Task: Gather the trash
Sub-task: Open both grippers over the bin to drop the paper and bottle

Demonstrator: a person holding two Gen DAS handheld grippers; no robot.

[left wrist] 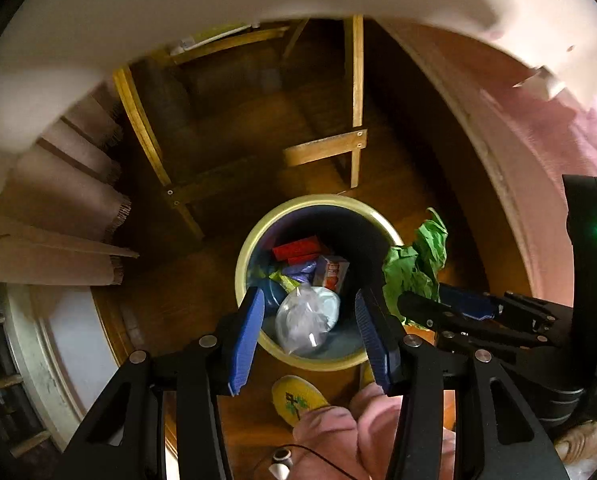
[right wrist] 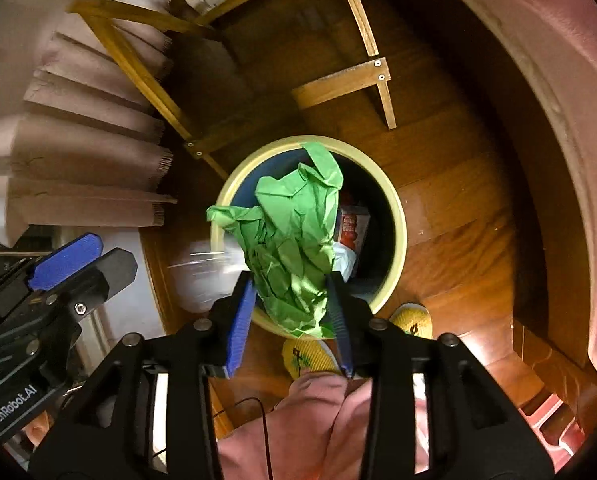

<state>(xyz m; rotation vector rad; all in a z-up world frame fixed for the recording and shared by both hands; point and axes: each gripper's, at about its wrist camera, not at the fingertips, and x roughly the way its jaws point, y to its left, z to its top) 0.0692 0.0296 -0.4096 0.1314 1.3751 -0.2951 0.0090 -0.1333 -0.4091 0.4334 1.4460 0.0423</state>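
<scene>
We note crumpled green paper [right wrist: 294, 248] clamped in right claw [right wrist: 290, 320] above round yellow-rimmed bin [right wrist: 398, 216]; left claw [left wrist: 306, 336] apart.

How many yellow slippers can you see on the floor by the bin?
2. Both lie beside the bin in the right wrist view: one yellow slipper under the right tool, the other just right of it.

A lived-in room of a home: a wood plank floor [right wrist: 450, 208] with a round bin [right wrist: 394, 216] standing on it. Behind the bin stands a wooden chair [right wrist: 378, 76]; left of the bin hangs a fringed cloth [right wrist: 98, 164]. Just before the bin, a person's yellow slippers [right wrist: 306, 356] and pink trousers [right wrist: 322, 420] show
</scene>
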